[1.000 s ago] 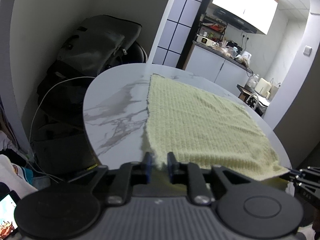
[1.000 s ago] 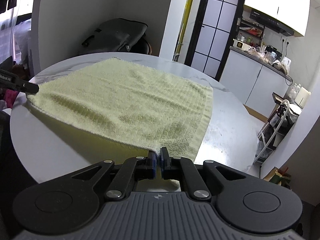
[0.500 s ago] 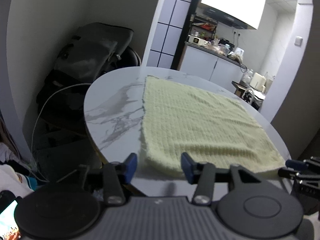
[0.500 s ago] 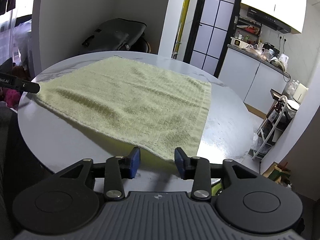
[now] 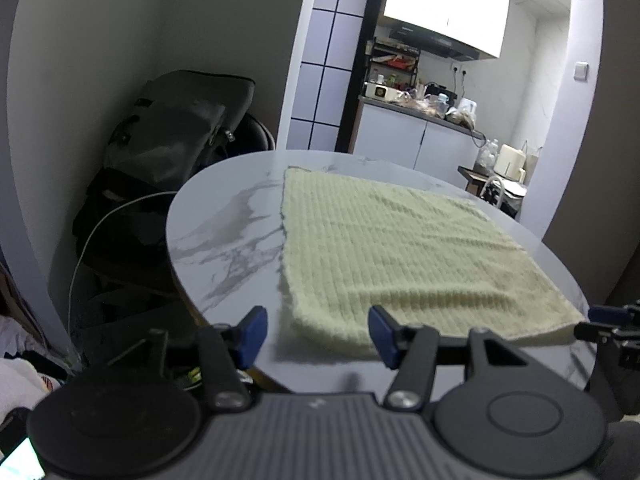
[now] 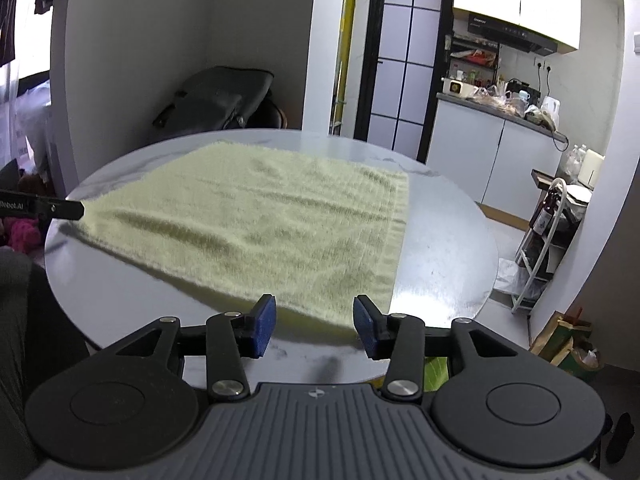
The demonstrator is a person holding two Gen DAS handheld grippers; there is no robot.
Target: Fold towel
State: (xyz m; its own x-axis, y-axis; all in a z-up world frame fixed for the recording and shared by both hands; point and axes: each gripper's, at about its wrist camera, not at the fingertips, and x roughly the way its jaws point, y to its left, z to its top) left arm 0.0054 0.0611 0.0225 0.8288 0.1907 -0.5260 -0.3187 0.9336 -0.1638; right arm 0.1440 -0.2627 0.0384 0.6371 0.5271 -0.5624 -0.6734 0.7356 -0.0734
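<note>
Both grippers have let go of the towel's near corners since a second ago and spread wide. The left gripper [image 5: 318, 334] and right gripper [image 6: 314, 330] now hold nothing, each just short of a corner. The pale yellow towel [image 6: 256, 224] lies flat and unfolded on the round marble tabletop [image 5: 224, 240], near edge slightly raised.

— What is seen around the round marble table [image 5: 224, 236]?
— A dark bag [image 6: 220, 100] is propped against the grey wall [image 6: 136, 40] at eleven o'clock.
— And further back?
— A black-framed glass door [image 6: 400, 80] is seen at twelve o'clock; at two o'clock, white kitchen cabinets [image 6: 492, 148] beneath a cluttered counter [image 6: 500, 106] are brightly lit.
</note>
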